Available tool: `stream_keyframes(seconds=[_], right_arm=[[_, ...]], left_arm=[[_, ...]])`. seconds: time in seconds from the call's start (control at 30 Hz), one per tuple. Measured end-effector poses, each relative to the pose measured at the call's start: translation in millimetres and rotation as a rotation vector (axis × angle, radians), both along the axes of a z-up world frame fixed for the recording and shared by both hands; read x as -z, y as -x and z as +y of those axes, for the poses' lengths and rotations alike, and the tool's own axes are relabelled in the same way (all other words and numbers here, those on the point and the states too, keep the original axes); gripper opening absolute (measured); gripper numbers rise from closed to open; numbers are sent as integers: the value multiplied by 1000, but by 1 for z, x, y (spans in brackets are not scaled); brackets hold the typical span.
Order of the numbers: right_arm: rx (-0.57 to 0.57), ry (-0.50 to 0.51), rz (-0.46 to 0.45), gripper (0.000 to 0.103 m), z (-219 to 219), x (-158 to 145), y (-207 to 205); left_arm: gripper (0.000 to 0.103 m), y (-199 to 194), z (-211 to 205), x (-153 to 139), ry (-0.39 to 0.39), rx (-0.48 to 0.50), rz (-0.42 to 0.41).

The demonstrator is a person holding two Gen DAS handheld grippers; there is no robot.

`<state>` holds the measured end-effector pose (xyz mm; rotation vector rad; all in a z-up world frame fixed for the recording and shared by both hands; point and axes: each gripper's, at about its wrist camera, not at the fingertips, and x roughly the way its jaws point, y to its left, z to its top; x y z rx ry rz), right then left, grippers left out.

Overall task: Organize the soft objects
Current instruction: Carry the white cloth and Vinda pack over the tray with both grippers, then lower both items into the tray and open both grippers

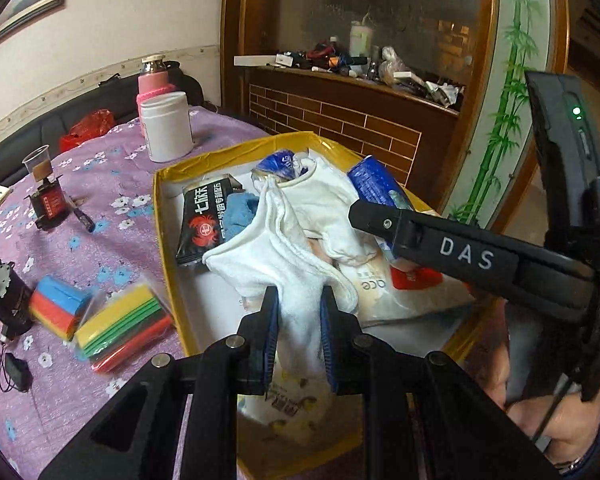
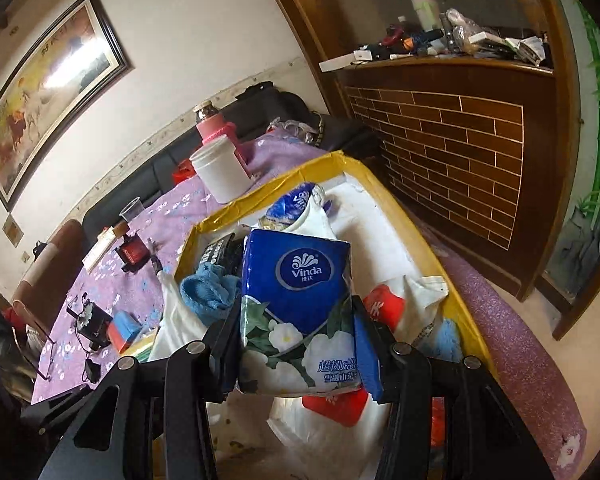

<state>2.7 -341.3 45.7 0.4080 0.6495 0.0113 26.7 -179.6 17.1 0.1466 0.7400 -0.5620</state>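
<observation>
A yellow-edged box [image 1: 161,208] on the purple table holds soft things. My left gripper [image 1: 299,300] is shut on a white sock [image 1: 276,248], held above the box. The other white sock [image 1: 324,200], a blue cloth [image 1: 238,216], a black snack packet [image 1: 204,220] and white bags lie inside. My right gripper [image 2: 296,332] is shut on a blue Vinda tissue pack [image 2: 296,300], held over the same box [image 2: 452,280]. The right gripper's finger [image 1: 432,240] shows in the left wrist view, by the pack [image 1: 374,186].
On the purple floral cloth left of the box lie coloured sponge packs [image 1: 116,328], a black gadget [image 1: 4,300], a white jar [image 1: 166,126], a pink bottle [image 1: 152,80] and a plastic cup [image 1: 36,162]. A cluttered wooden counter [image 1: 352,80] stands behind.
</observation>
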Motion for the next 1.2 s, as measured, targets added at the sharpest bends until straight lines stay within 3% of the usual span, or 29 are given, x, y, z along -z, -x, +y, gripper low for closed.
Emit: stream_keyframes(seconds=[0.5, 0.97, 1.07, 1.13, 1.2], right_arm=[[-22, 98, 53, 52, 21, 8, -33], [-18, 149, 66, 59, 29, 11, -32], [-37, 140, 53, 69, 31, 7, -30], [-49, 137, 48, 79, 33, 4, -27], [-56, 136, 34, 83, 35, -1, -24]], left_arm=[[19, -13, 0, 15, -72, -55, -35], [20, -11, -2, 15, -78, -62, -55], [29, -11, -1, 14, -71, -63, -59], [50, -10, 0, 13, -61, -65, -62], [57, -9, 1, 11, -42, -61, -68]])
